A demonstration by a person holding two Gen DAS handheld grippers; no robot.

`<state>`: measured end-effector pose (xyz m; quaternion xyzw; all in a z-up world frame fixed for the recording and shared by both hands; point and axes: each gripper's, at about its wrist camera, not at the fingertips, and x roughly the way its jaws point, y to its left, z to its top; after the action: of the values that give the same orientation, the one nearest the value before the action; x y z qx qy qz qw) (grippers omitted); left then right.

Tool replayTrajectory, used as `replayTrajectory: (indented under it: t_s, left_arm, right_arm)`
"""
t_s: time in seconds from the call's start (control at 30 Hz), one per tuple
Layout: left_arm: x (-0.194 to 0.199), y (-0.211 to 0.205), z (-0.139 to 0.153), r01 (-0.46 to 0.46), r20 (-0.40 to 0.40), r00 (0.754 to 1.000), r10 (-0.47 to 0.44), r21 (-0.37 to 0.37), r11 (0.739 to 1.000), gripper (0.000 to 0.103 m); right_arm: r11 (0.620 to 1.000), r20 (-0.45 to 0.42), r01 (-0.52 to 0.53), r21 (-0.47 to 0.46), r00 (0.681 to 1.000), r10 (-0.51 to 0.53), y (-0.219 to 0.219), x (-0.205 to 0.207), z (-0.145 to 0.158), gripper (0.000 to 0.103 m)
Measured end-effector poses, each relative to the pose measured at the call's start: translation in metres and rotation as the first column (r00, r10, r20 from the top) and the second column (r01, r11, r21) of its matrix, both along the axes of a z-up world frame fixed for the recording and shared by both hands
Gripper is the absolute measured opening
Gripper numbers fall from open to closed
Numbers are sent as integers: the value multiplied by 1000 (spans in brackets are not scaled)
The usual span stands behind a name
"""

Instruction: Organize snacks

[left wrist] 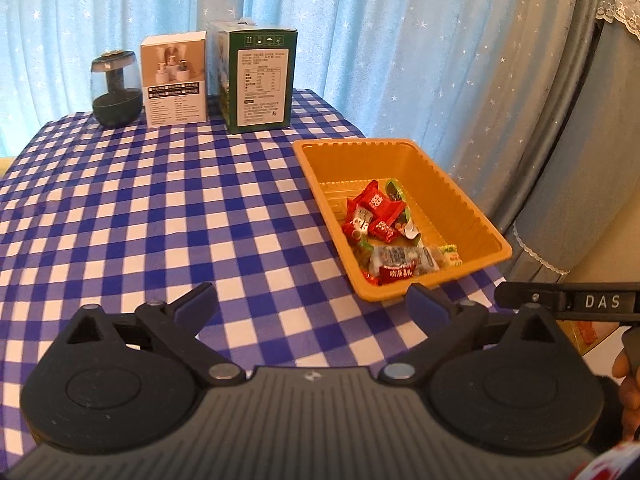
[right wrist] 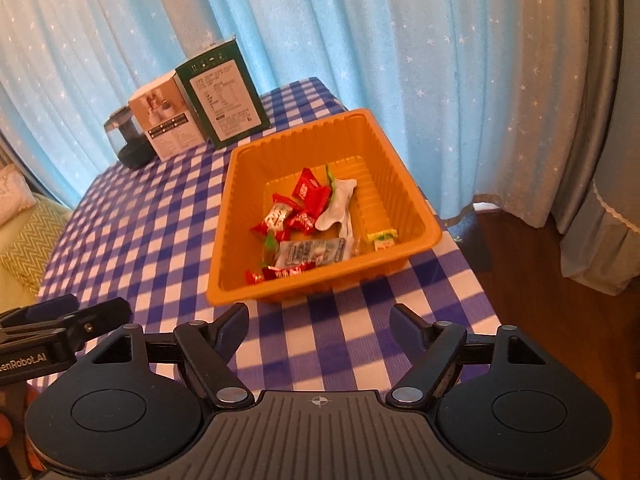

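Near right edge of tabletop [left wrist: 120, 208]: orange tray [left wrist: 460, 196] with wrapped snacks [left wrist: 384, 224] piled on its floor, red, clear and green wrappers. Your left gripper [left wrist: 312, 304] jaws wide, nothing between, over cloth just short of tray. Your right gripper [right wrist: 320, 328] jaws apart, empty, same side. At far edge: green box [left wrist: 260, 80], white box [left wrist: 176, 80], dark jar [left wrist: 116, 88] in row.

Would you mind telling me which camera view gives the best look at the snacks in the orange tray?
The right wrist view: it looks down into the tray, so the snacks lie spread out and unhidden. In the left wrist view the tray sits off to the right, and its near wall hides part of the snacks.
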<state>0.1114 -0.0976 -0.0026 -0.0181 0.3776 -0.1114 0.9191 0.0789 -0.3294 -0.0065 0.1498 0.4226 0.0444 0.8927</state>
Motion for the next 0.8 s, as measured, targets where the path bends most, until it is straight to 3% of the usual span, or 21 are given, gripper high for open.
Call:
replayTrajectory:
  t_s: [0.4, 0.8]
  left_arm:
    - [-43, 15, 17, -50, -11, 999, 50, -30, 998, 103]
    - [-73, 27, 32, -101, -45, 994, 100, -14, 995, 103]
  right_arm:
    - [997, 14, -29, -65, 999, 30, 28, -41, 24, 77]
    - [995, 64, -9, -99, 998, 15, 27, -68, 45, 77]
